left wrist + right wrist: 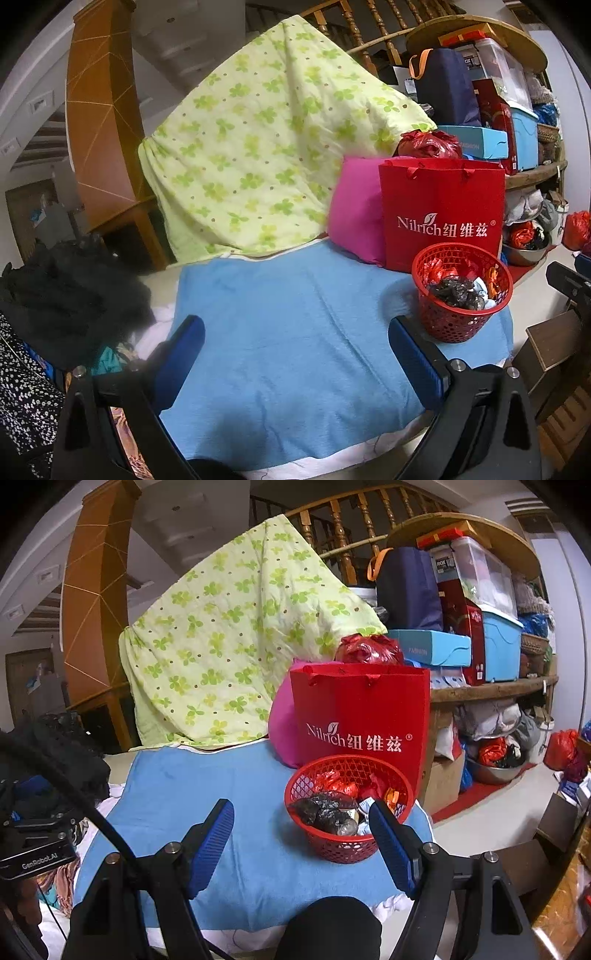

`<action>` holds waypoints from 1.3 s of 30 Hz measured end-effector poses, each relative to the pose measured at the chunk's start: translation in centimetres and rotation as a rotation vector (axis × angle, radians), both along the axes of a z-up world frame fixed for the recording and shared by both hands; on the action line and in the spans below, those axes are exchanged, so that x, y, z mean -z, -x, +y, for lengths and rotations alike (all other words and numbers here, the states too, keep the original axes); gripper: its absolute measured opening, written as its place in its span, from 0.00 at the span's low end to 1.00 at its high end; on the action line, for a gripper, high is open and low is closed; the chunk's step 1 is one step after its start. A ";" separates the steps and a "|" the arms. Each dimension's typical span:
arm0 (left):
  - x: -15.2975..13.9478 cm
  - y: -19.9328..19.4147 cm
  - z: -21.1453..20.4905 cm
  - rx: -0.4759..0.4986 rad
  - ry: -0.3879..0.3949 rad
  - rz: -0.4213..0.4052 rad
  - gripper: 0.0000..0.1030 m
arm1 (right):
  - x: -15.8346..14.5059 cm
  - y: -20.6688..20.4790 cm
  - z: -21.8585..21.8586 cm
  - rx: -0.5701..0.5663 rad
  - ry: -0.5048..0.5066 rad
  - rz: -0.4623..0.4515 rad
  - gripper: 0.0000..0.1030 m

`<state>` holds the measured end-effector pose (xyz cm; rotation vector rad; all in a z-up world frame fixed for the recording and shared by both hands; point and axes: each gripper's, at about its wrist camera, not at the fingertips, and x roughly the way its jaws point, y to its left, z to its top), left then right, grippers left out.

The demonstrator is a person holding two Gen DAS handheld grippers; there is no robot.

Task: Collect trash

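Red basket [349, 808] holding crumpled trash [327, 812], sitting on blue towel [221, 794], lower right of centre; red gift bag [360, 716] standing behind; left tool [295, 347] and right tool [301, 834] both gaping wide, gripping nothing.

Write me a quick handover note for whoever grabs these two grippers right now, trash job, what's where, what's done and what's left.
Left gripper: open, empty, hovering over the blue towel.
Right gripper: open, empty, beside the red basket, not touching it as far as I can tell.
The basket stands upright on the towel's right end, in front of the red Nilrich bag. It already holds crumpled wrappers: red, black and orange pieces.
Done: no loose trash shows on the towel.
Left: probably nothing to pick up here; check the cluttered edges, which are hard to make out.
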<state>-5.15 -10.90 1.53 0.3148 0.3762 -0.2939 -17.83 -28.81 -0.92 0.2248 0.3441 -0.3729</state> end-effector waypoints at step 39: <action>-0.7 0.4 0.0 0.009 0.007 0.005 0.97 | -1.0 1.3 -1.8 0.082 0.009 -0.011 0.76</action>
